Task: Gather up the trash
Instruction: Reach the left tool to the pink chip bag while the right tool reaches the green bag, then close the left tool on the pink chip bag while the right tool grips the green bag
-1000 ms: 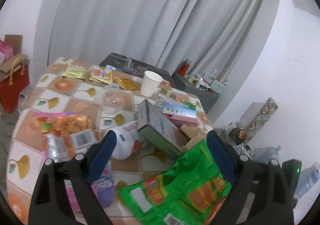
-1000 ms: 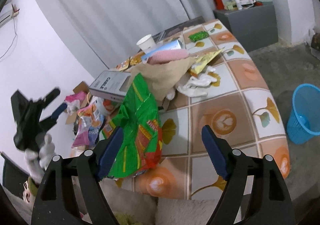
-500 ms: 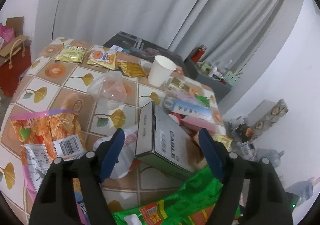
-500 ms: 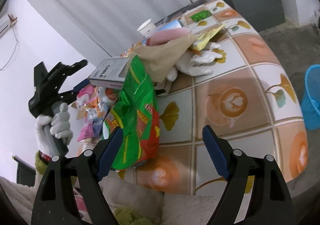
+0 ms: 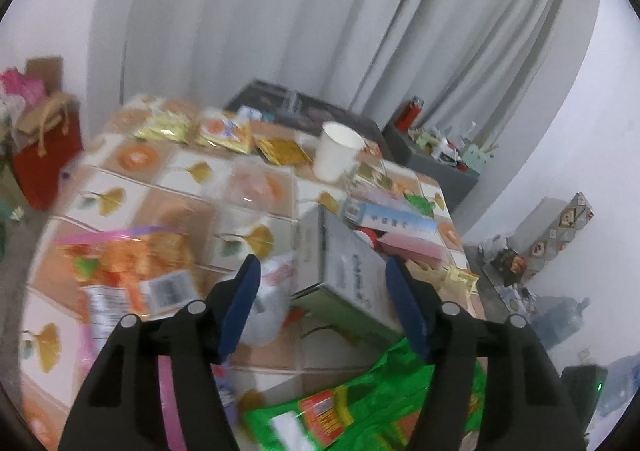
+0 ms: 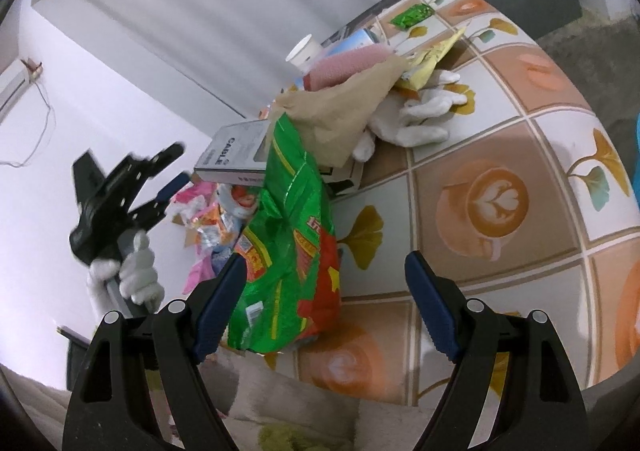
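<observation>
The left gripper (image 5: 320, 283) has its jaws closing around the grey cardboard box (image 5: 352, 271) on the tiled table (image 5: 180, 207), pads not touching it yet. The right gripper (image 6: 324, 279) hangs wide open, gripping nothing, with the crinkly green snack bag (image 6: 296, 235) just inside its left finger.

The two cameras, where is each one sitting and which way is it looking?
Left wrist: on the left gripper, looking down across the messy table at the grey box; only its closing fingers show.
Right wrist: on the right gripper, facing the green bag; a gloved hand shows.
Shared: box, bag, paper cup.
</observation>
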